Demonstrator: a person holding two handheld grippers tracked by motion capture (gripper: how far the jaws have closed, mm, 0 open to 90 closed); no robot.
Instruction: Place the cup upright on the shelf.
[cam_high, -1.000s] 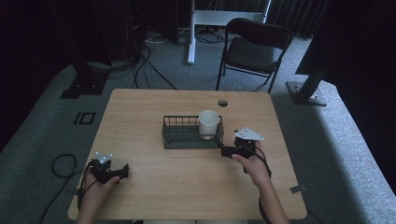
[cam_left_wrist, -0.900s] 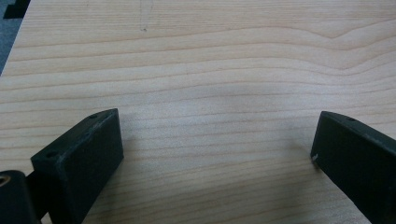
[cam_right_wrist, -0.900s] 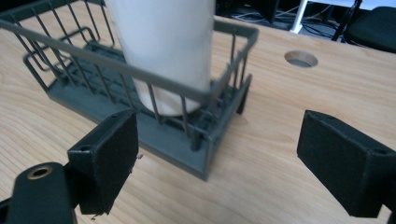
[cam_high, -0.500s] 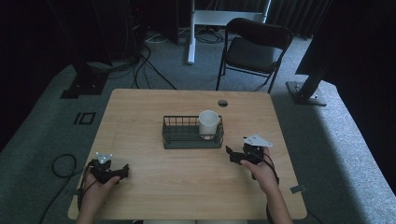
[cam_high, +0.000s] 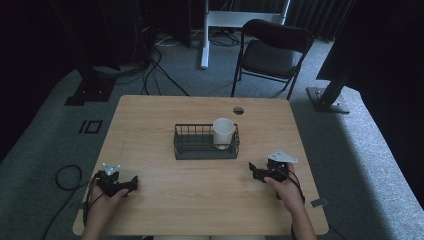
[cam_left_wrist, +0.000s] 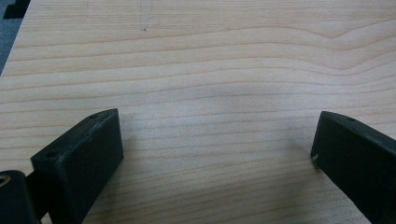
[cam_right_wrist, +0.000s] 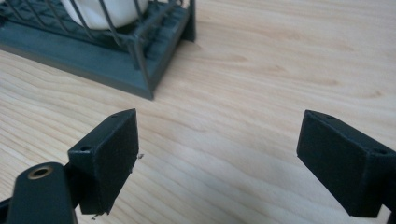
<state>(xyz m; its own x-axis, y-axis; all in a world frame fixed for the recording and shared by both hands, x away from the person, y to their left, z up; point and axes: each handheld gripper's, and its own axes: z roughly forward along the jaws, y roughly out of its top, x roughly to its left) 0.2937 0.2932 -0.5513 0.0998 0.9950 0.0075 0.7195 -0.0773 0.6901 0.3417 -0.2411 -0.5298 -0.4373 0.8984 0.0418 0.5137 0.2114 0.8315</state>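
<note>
White cup (cam_high: 223, 132) sits in the right end of the wire basket (cam_high: 200, 150) mid-table, so placing looks done, my right gripper (cam_high: 256, 171) and left gripper (cam_high: 131, 182) both gaping wide, empty, near the front edge.

From above the near edge, we look forward and down over the whole counter (cam_high: 210, 195). The left gripper view sits close over bare wood. The right gripper view, equally low, faces the wire basket (cam_right_wrist: 116, 65), which we also see mid-counter (cam_high: 206, 150) from above.
</note>
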